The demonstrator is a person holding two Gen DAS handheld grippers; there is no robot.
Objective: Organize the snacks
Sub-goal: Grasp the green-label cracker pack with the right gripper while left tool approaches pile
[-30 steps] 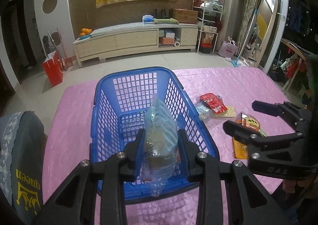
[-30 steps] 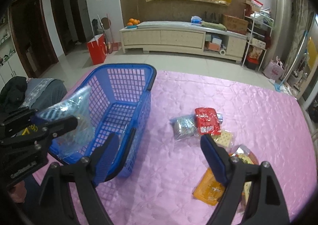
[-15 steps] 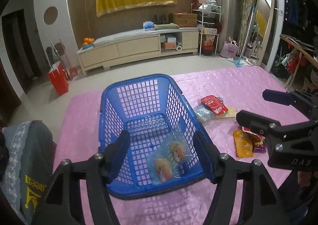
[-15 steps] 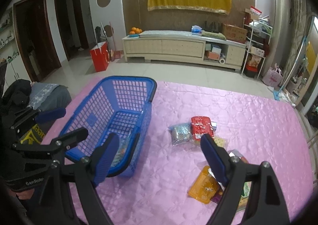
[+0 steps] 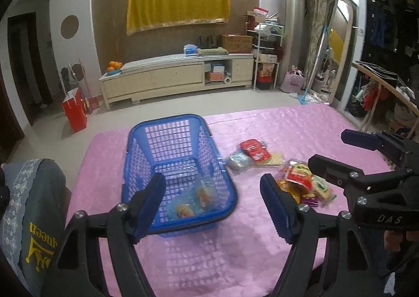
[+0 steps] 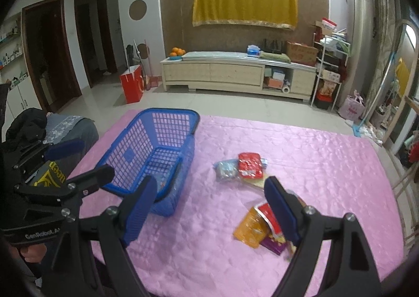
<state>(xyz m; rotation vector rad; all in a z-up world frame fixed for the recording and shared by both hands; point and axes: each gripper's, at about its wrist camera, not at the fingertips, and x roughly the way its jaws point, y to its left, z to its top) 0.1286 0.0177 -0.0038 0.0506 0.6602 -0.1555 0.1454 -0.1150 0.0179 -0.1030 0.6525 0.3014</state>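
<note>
On the pink tablecloth (image 5: 262, 139) sits the blue basket (image 5: 136, 155), and down in its near end lies a clear packet of snacks (image 5: 191, 198), flat on the mesh floor. Left gripper (image 5: 212, 201) hangs over the basket's near rim with its jaws spread wide, gripping nothing. Over at three o'clock from the basket, a red packet (image 5: 254, 149) lies on top of a pale bluish packet (image 5: 237, 162), the two touching. Nearer, around four o'clock, there's a loose heap of packets (image 5: 305, 184) in orange, red and green. From the right wrist view, the right gripper (image 6: 212, 208) is released too, jaws wide apart and empty, hovering above the cloth, its right finger in front of that same heap (image 6: 252, 227). At nine o'clock, a grey cushion (image 5: 34, 208) with yellow lettering rests beside the table.
</note>
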